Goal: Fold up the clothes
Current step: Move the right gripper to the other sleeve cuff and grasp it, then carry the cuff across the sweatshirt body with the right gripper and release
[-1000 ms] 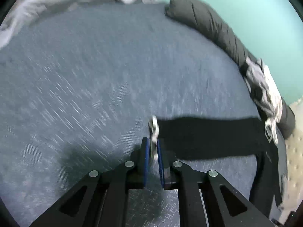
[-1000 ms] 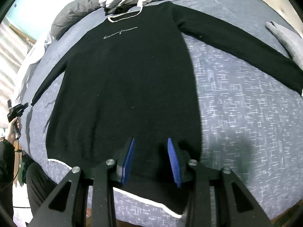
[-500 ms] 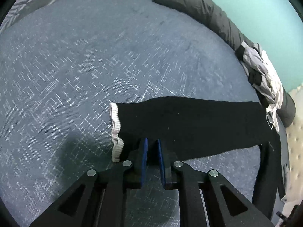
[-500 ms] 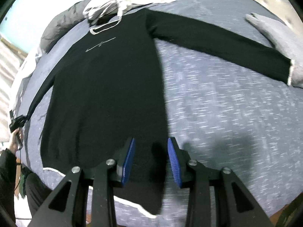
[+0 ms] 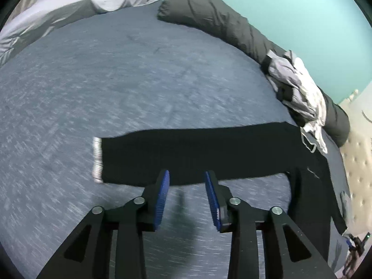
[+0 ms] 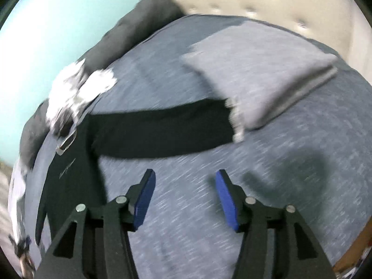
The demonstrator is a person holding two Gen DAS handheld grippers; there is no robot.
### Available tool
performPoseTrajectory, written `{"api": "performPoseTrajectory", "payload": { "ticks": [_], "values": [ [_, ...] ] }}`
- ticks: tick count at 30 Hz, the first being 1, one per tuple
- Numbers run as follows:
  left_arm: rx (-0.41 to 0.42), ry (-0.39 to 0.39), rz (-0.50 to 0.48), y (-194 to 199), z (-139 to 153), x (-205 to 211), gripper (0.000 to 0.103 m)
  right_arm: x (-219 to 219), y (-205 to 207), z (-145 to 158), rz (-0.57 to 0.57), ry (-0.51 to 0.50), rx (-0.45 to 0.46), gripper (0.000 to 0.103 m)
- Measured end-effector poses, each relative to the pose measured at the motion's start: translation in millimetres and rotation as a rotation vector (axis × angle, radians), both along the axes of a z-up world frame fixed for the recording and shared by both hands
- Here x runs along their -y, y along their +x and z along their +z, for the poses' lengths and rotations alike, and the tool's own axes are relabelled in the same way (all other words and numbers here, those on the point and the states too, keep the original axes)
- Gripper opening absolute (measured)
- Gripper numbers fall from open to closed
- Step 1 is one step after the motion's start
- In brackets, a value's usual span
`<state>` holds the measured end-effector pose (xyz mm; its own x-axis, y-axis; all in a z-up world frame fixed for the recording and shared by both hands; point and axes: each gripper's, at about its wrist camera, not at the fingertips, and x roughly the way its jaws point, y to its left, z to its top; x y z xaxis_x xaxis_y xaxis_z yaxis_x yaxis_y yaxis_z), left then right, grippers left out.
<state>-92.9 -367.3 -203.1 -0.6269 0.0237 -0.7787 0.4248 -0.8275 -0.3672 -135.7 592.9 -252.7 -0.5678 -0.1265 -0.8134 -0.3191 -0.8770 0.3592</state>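
I'm holding my left gripper point(image 5: 187, 187) with jaws apart and empty, just short of the black sweater point(image 5: 197, 153) sleeve lying flat across the bed point(image 5: 139, 81). My right gripper point(image 6: 184, 194) is also hovering spread wide, the other sleeve stretching just ahead of it.

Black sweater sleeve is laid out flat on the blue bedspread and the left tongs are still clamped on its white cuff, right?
Not clamped: the left wrist view shows the left tongs open and empty, and the white cuff lies apart from them. The black sweater sleeve does lie flat on the blue bedspread.
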Motion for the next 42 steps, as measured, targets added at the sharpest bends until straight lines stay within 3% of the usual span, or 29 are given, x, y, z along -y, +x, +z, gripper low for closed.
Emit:
{"api": "performPoseTrajectory", "payload": {
  "ticks": [6,17,23,24,26,27,28,31,36,42],
  "values": [
    [-0.024,0.027,-0.061,-19,2,-54,0.040,-62,-8,-7,-0.154,-0.041,-0.021,0.060],
    [-0.055,0.013,-0.171,-45,-13,-148,0.041,-80,-28,-39,-0.186,-0.105,-0.043,0.063],
    [-0.072,0.033,-0.167,-47,-29,-176,0.041,-78,-40,-47,-0.185,-0.068,-0.076,0.063],
    [-0.075,0.036,-0.164,-47,-32,-180,0.041,-77,-40,-47,-0.183,-0.053,-0.077,0.061],
    [-0.086,0.047,-0.151,-45,-38,-186,0.041,-73,-42,-47,-0.184,-0.015,-0.069,0.049],
    [-0.093,0.055,-0.141,-44,-41,-188,0.041,-72,-41,-46,-0.179,-0.002,-0.067,0.028],
    [-0.099,0.063,-0.134,-43,-43,-190,0.041,-70,-40,-44,-0.175,0.012,-0.065,0.016],
    [-0.110,0.075,-0.119,-38,-55,-196,0.041,-69,-45,-27,-0.155,0.049,-0.089,0.008],
    [-0.097,0.078,-0.111,-31,-75,-199,0.041,-70,-58,11,-0.117,0.109,-0.151,0.007],
    [-0.099,0.060,-0.100,-25,-77,-195,0.041,-72,-74,57,-0.074,0.182,-0.223,0.007]
  ]
}}
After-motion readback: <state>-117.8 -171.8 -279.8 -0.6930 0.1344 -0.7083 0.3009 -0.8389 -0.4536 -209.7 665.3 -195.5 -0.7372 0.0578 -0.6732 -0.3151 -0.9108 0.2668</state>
